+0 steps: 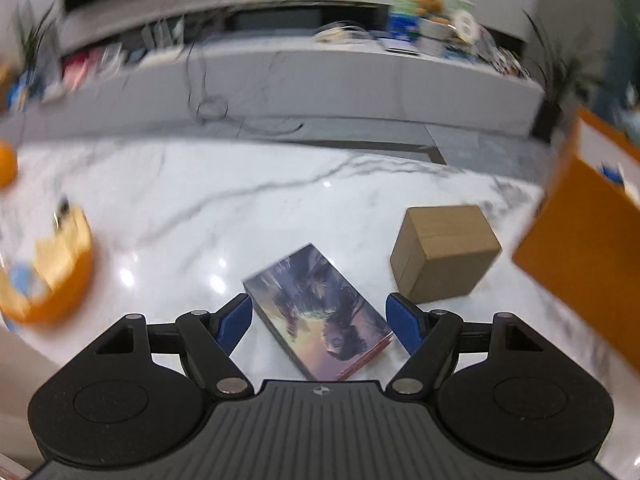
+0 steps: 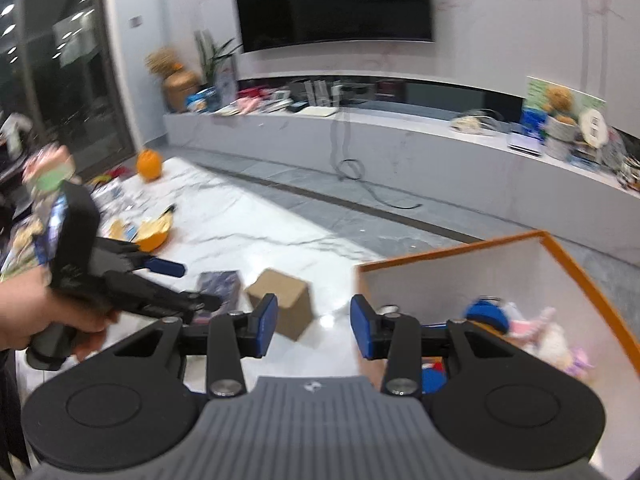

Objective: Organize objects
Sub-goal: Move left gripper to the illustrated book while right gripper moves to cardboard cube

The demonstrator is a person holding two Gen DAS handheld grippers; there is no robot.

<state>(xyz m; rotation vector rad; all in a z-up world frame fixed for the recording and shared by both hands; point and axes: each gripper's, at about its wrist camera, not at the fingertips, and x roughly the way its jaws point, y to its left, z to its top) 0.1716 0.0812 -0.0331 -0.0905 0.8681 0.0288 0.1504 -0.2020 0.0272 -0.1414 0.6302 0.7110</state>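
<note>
Book lined up for pickup beside an orange-rimmed bin

On the marble counter point(image 1: 280, 200), the bin point(image 2: 552, 264) at lower right already holds soft toys, presumably the drop-off. A carton point(image 1: 444, 254) sits mid-right; the book point(image 1: 320, 312) lies flat at lower centre between the spread, empty left tongs point(image 1: 319, 318). The right tongs point(image 2: 313, 327) are likewise released. No writing is legible.

Glossy marble table point(image 1: 280, 184), matt cardboard box point(image 1: 444, 252)
</note>
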